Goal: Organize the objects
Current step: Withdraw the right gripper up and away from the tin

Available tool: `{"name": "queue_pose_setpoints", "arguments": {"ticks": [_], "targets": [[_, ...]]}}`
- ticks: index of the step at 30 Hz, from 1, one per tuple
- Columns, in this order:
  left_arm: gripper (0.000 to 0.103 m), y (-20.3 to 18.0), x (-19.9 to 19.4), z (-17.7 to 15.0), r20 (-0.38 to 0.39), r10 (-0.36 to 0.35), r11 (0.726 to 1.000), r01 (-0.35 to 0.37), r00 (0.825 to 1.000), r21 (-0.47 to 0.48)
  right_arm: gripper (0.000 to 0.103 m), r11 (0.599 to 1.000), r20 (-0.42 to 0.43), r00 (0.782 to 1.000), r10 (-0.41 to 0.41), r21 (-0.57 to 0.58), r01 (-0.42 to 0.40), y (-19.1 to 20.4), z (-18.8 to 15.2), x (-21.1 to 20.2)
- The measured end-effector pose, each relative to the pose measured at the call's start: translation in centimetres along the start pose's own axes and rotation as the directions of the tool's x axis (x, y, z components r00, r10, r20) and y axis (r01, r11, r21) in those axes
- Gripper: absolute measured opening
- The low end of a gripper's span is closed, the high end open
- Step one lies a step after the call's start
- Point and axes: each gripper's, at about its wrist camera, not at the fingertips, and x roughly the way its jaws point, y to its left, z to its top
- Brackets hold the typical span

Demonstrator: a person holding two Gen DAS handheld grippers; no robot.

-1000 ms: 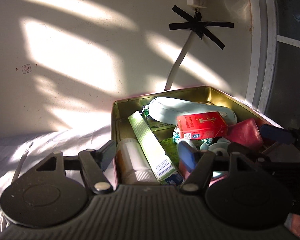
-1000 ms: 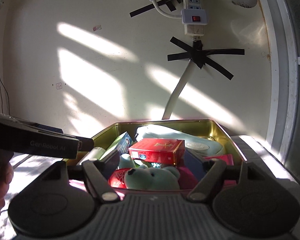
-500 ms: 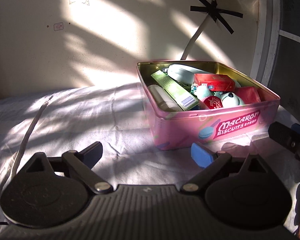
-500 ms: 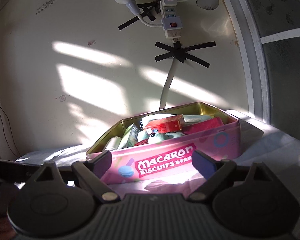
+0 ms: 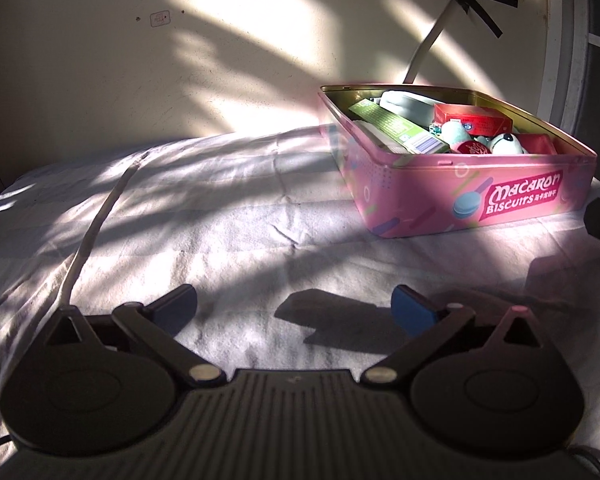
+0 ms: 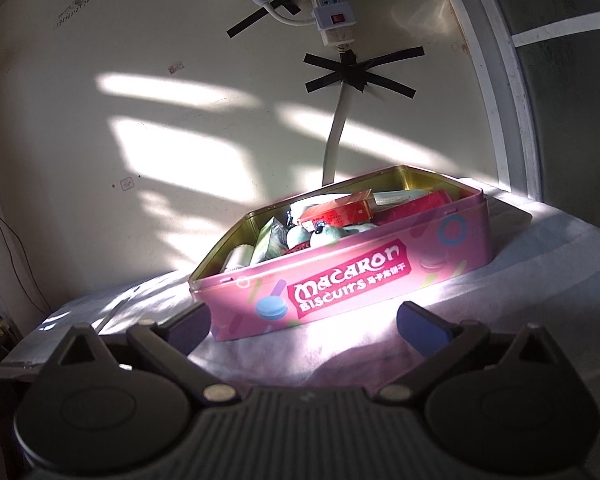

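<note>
A pink "Macaron Biscuits" tin (image 5: 512, 200) stands open on the white cloth at the right, and shows in the right wrist view (image 6: 440, 248) straight ahead. It holds a red box (image 5: 474, 120), a long green box (image 5: 396, 128), a pale pouch (image 5: 404, 104) and a small plush bear (image 5: 506, 145). My left gripper (image 5: 294, 306) is open and empty, low over the cloth, well left of and nearer than the tin. My right gripper (image 6: 304, 322) is open and empty, just in front of the tin's front wall.
A white cable (image 5: 96, 224) lies across the cloth at the left. A power strip (image 6: 332, 4) is taped to the wall behind the tin, its cord (image 6: 334, 140) running down. A window frame (image 6: 508, 80) is at the right.
Both grippers have drawn back from over the tin, towards me, and now sit low in front of it. The left one has also shifted left. Both stay open and empty.
</note>
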Motion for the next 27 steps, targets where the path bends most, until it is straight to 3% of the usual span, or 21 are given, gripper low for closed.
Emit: {"name": "queue_pose_setpoints", "arguments": {"ticks": [27], "targets": [[0.103,-0.74,-0.34,-0.53,-0.002,0.003,0.999,-0.002,1.0,0.033,0.103,0.999,-0.003,1.0,-0.006,0.035,0.006,-0.54,-0.46,0.17]]}}
